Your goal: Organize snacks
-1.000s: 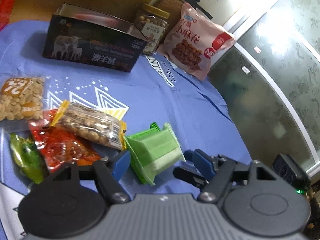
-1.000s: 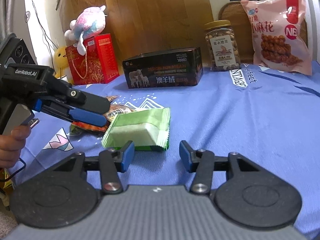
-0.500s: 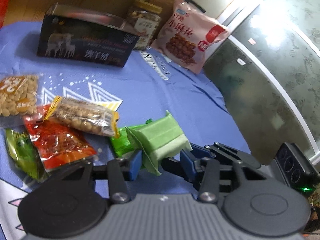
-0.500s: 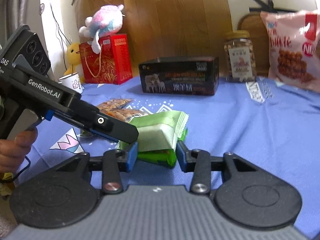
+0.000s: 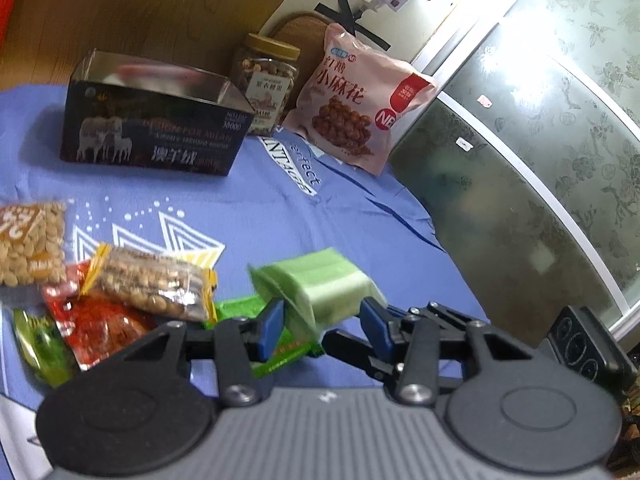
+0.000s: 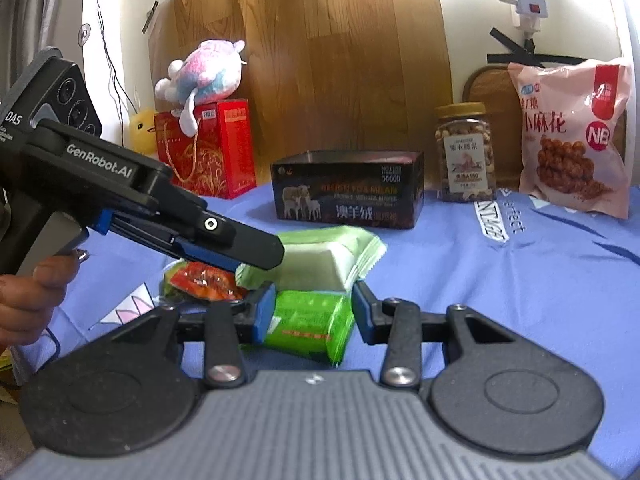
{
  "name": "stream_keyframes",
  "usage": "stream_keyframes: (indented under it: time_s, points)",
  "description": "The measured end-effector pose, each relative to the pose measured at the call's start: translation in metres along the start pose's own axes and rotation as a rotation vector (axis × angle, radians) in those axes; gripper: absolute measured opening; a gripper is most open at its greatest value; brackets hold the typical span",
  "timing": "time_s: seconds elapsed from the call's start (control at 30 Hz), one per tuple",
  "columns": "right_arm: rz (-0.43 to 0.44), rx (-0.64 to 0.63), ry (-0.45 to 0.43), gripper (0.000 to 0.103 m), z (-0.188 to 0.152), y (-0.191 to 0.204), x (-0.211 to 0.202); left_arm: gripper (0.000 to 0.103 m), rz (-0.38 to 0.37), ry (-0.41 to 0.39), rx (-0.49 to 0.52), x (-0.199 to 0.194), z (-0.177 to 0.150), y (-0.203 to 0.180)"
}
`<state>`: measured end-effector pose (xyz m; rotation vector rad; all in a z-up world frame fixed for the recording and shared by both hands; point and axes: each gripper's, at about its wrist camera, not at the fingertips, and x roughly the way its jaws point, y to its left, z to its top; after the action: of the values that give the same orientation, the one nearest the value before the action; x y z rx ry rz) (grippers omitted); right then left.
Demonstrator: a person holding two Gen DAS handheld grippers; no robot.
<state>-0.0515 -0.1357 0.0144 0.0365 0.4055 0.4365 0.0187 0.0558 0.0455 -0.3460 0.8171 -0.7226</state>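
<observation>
My left gripper is shut on a pale green snack pack and holds it lifted above the blue cloth; it also shows in the right wrist view. My right gripper is shut on a bright green snack pack, which lies under the pale one. An open black tin box stands at the back, also in the right wrist view.
Peanut pack, red pack, seed pack and green pack lie at left. A nut jar, pink bag, red gift bag stand behind. Glass door at right.
Both grippers have closed on their packs. The left gripper has lifted the pale green pack off the bright green one. The right gripper holds the bright green pack.
</observation>
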Motion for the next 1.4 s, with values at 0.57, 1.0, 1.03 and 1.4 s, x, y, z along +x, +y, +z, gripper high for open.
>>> stream_keyframes:
  time_s: [0.57,1.0,1.03,1.4]
  points:
    - [0.017,0.113,0.034,0.043,0.008,-0.041,0.025,0.042,0.047,-0.027,-0.122,-0.009,0.028,0.049]
    - [0.122,0.502,0.162,0.054,-0.001,-0.108,0.049,0.063,-0.011,0.102,-0.15,0.06,0.015,0.031]
    - [0.162,0.51,0.157,0.054,-0.001,-0.106,0.046,0.062,0.01,0.092,-0.147,0.058,0.016,0.032]
    - [0.1,0.202,0.164,0.072,0.004,-0.08,0.04,0.062,0.076,0.089,-0.145,0.064,0.036,0.041]
